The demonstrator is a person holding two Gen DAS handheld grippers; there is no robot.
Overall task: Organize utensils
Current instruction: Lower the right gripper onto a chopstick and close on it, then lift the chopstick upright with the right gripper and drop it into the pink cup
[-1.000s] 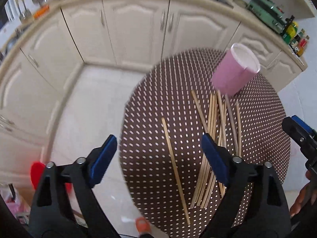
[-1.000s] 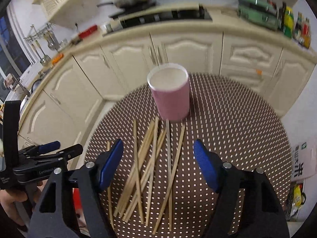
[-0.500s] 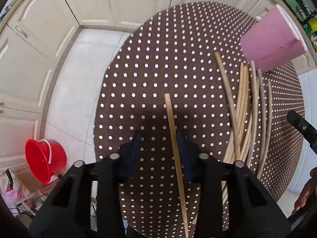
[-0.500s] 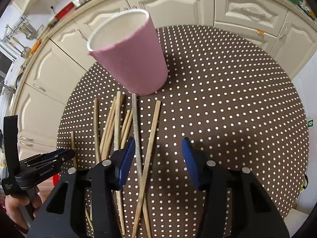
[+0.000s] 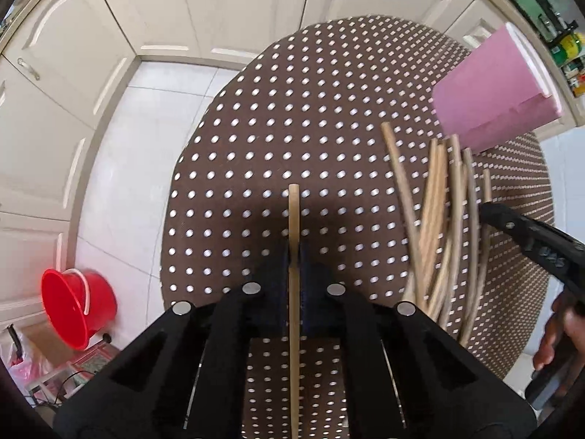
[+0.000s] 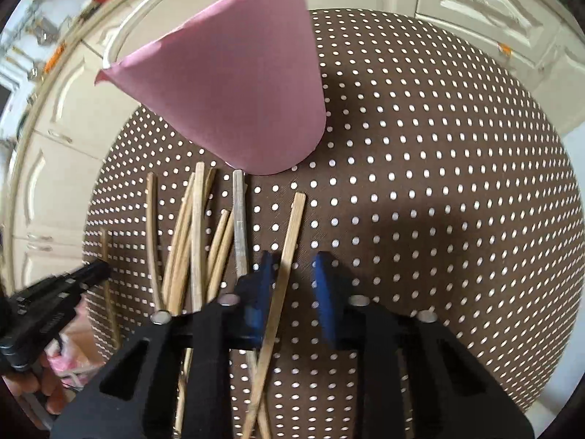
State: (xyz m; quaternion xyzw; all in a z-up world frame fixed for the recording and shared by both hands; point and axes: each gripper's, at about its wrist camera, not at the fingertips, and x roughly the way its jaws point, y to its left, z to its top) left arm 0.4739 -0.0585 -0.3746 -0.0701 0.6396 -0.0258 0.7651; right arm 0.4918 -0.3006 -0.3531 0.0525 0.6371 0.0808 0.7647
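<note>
Bamboo chopsticks (image 6: 193, 241) lie in a loose bundle on the brown dotted table (image 6: 438, 183), their far tips just short of the pink cup (image 6: 234, 95) that stands toward the table's far edge. One single chopstick (image 5: 294, 226) lies apart from the bundle, nearer the table's left edge. The left gripper (image 5: 294, 256) is clamped on this single chopstick, which runs straight through between the blue pads. The right gripper (image 6: 292, 281) has its pads parted, straddling the rightmost chopstick (image 6: 289, 241) of the bundle without pinching it.

Step in hand, as judged: pickup, one chopstick per gripper. The left grasp appears complete; the right grasp is not yet made. The next move calls for pressing the right pads onto the stick, then lifting each stick, tilting it upright and lowering it into the cup's open mouth without tipping the cup.
</note>
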